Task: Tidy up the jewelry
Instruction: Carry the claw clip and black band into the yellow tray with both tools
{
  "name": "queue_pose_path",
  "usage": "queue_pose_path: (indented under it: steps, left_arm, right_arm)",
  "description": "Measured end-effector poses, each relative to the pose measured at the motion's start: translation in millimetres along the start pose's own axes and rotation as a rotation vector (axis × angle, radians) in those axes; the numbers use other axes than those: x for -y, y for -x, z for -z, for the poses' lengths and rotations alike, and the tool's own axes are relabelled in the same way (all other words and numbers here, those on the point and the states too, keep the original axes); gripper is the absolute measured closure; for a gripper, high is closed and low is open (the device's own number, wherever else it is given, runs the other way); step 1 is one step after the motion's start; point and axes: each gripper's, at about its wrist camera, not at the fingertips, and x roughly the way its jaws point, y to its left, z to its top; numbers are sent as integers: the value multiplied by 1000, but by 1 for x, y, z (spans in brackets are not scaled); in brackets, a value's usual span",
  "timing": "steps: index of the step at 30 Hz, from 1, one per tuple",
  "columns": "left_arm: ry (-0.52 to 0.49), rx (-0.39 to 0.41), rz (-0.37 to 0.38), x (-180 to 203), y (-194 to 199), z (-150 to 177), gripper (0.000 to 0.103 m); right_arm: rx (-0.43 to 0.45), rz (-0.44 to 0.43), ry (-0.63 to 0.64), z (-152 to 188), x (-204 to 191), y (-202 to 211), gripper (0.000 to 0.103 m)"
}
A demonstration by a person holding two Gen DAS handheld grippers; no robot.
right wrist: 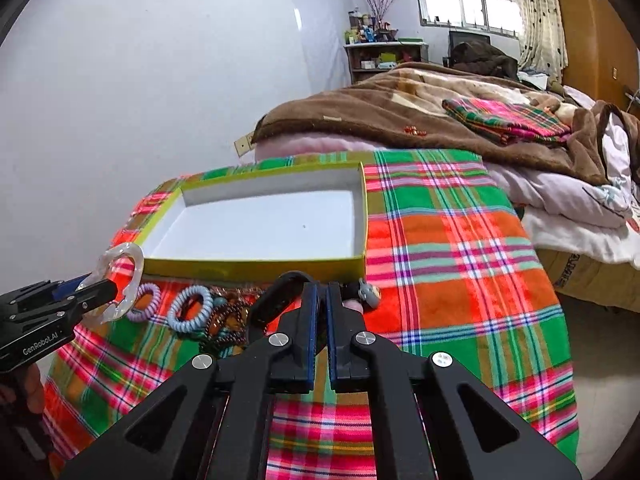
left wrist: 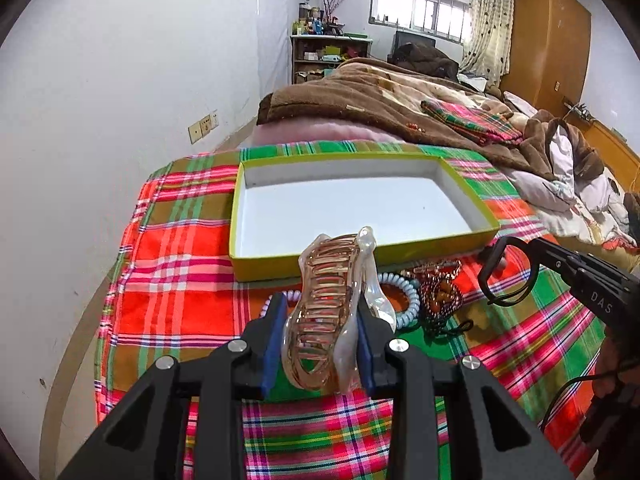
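Closest to us, the left gripper (left wrist: 322,344) clenches a clear hair claw (left wrist: 334,312) between its blue pads (left wrist: 274,340), squeezing it across the body, with the teeth pointing up and the claw lifted above the plaid cloth (left wrist: 176,280). We judge this claw to be light, stiff and quite slippery, because the plastic is glossy and curved; it may also crack if we press it too hard. Holding it at the thick middle part, as now, looks better than at the thin teeth.

On the other side, the right gripper (right wrist: 322,300) is closed tight on a thin black loop (left wrist: 506,272), which hangs from its tips. From the left wrist view it looks like a ring-shaped band or hoop; we cannot tell if it is soft or rigid. It seems very light.

Below both grippers, the other jewelry lies on the cloth: a blue spiral hair tie (right wrist: 190,308), a purple spiral hair tie (right wrist: 146,302), and a heap of brown beads (left wrist: 440,292). These are soft and loose, so we think they should be taken by one strand or coil.

Behind them stands the yellow box (left wrist: 260,270), just beside the pile. Its white inside holds nothing yet.
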Motion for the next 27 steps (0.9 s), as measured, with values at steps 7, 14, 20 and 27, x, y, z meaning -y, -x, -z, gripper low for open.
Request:
queue_pose_path:
  steps: [7, 14, 20, 27]
  left_arm:
    - [16, 15, 6, -7, 3, -19, 70]
    - [26, 8, 19, -12, -9, -43, 70]
    - [35, -5, 21, -17, -30, -65, 70]
    - [62, -32, 39, -20, -68, -88, 70]
  right_arm:
    - [44, -8, 26, -25, -7, 9, 99]
    - [63, -8, 45, -58, -9, -4, 99]
    - [50, 18, 65, -82, -11, -35, 99]
    - [-15, 22, 58, -96, -6, -82, 99]
